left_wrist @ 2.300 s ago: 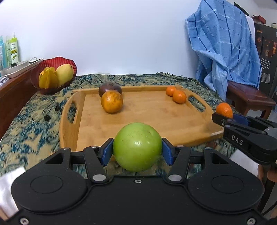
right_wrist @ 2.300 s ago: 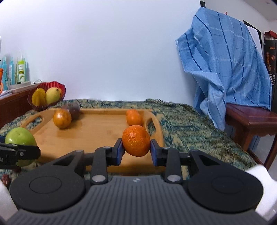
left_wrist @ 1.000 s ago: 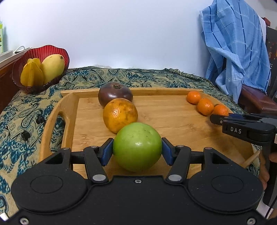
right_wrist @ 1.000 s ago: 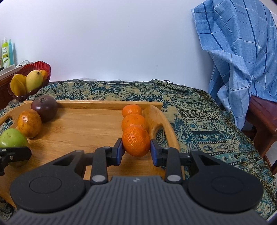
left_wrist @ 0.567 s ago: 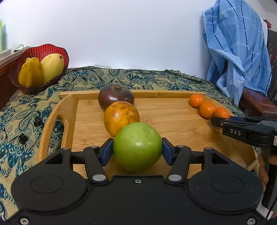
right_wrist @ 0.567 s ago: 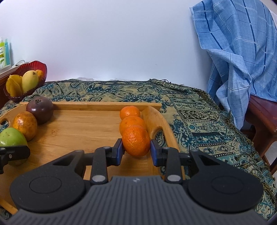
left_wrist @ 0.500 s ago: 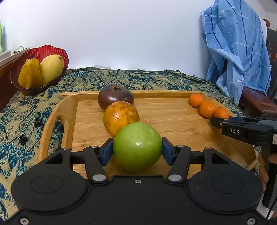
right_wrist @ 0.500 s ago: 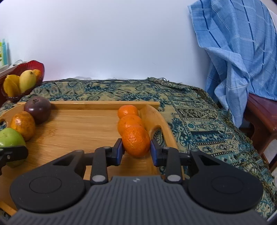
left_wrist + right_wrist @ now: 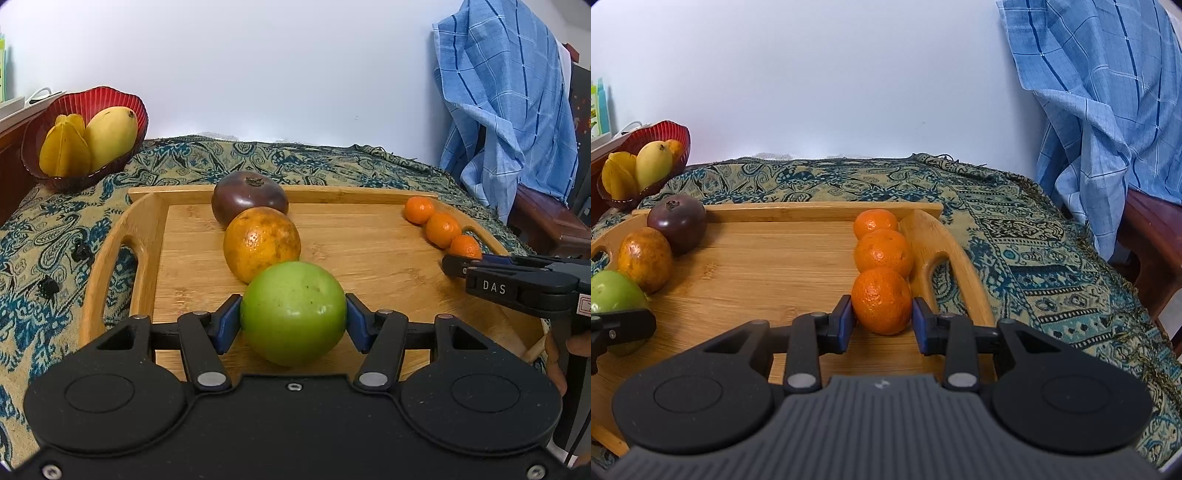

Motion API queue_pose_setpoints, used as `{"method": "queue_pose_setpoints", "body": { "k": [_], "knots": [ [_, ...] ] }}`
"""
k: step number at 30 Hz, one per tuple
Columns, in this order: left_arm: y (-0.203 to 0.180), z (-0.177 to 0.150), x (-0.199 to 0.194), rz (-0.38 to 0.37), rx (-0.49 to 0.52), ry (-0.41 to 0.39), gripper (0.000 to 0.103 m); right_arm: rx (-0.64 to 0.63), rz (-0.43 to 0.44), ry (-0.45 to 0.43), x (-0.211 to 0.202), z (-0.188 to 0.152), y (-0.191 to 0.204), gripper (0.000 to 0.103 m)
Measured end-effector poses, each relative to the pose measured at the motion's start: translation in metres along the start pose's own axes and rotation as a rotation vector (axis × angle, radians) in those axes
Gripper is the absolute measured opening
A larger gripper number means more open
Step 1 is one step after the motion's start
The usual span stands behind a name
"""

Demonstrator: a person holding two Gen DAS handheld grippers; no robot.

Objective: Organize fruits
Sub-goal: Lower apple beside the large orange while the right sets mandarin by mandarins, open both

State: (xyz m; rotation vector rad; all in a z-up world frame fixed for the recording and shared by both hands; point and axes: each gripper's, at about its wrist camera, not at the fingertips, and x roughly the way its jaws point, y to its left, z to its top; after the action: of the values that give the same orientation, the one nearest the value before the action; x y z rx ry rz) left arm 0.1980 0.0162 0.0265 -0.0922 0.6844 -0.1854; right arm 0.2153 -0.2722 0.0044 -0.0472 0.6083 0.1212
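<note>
A wooden tray (image 9: 369, 251) lies on a patterned cloth. My left gripper (image 9: 293, 319) is shut on a green apple (image 9: 293, 312), low over the tray's near left, just behind a large orange (image 9: 261, 243) and a dark purple fruit (image 9: 249, 197) in a row. My right gripper (image 9: 882, 319) has its pads at the sides of a small tangerine (image 9: 881, 300) that rests on the tray by the right handle, in line with two more tangerines (image 9: 882, 251); a slight gap shows at the pads. The apple (image 9: 613, 291) also shows in the right wrist view.
A red bowl (image 9: 86, 107) with a mango and starfruit stands at the far left on a wooden ledge. A chair draped with a blue checked cloth (image 9: 502, 103) stands to the right of the table. The tray's raised rim and handles (image 9: 945, 258) border the fruit.
Both grippers carried their fruit forward and down onto the tray. The tangerine now rests in line behind the other two, and the right pads have eased apart slightly. The apple sits behind the large orange.
</note>
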Motion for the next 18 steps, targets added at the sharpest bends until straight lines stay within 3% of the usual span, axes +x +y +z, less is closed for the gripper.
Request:
{"method": "queue_pose_setpoints", "body": {
  "k": [3, 18],
  "knots": [
    [0.0, 0.0, -0.0001, 0.001, -0.002, 0.0, 0.056, -0.001, 0.003, 0.003, 0.0, 0.0, 0.0001, 0.053],
    [-0.0007, 0.0007, -0.0001, 0.001, -0.004, 0.003, 0.057, 0.017, 0.014, 0.014, -0.0033, -0.0013, -0.0021, 0.057]
  ]
}}
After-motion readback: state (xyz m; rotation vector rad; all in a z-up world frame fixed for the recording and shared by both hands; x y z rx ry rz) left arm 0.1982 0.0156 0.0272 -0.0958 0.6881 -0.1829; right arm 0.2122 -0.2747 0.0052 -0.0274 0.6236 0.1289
